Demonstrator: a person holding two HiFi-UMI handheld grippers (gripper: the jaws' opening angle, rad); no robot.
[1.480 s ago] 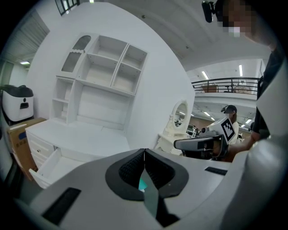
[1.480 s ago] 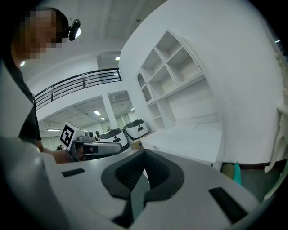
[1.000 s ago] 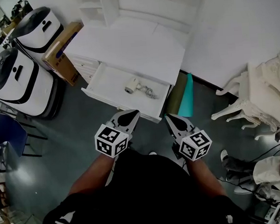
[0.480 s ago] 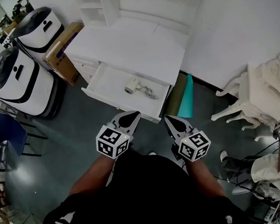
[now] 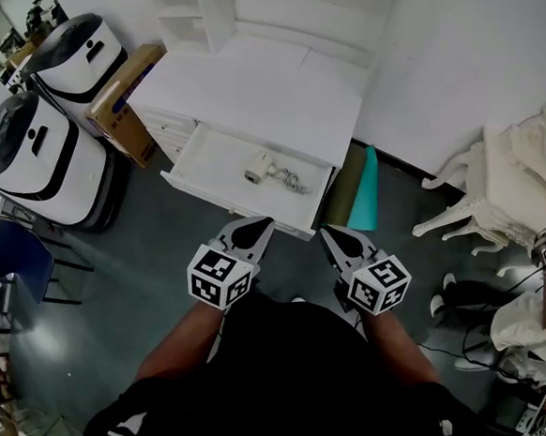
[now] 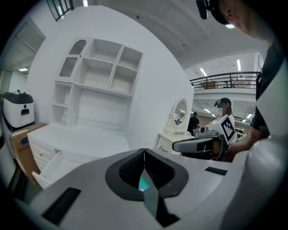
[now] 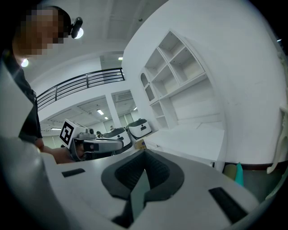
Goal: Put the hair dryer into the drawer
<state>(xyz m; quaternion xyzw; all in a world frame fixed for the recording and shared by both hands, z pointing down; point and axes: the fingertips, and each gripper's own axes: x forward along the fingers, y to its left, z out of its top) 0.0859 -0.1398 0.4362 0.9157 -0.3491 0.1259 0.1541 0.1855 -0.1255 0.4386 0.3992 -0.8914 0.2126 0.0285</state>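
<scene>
Machines (image 5: 41, 165) and a cardboard box (image 5: 123, 100) stand left of the desk (image 5: 254, 96), whose open drawer (image 5: 214, 162) holds the hair dryer (image 5: 258, 169). Left gripper (image 5: 253, 227) and right gripper (image 5: 335, 235), jaws closed and empty, hang short of it over dark floor (image 5: 155, 269).

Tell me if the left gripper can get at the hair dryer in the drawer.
Probably yes: the drawer stands open, the hair dryer lies uncovered, nothing blocks the left gripper, though its jaws are shut.

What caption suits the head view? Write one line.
Hair dryer lies in the open drawer; left claw and right claw shut before it.
</scene>
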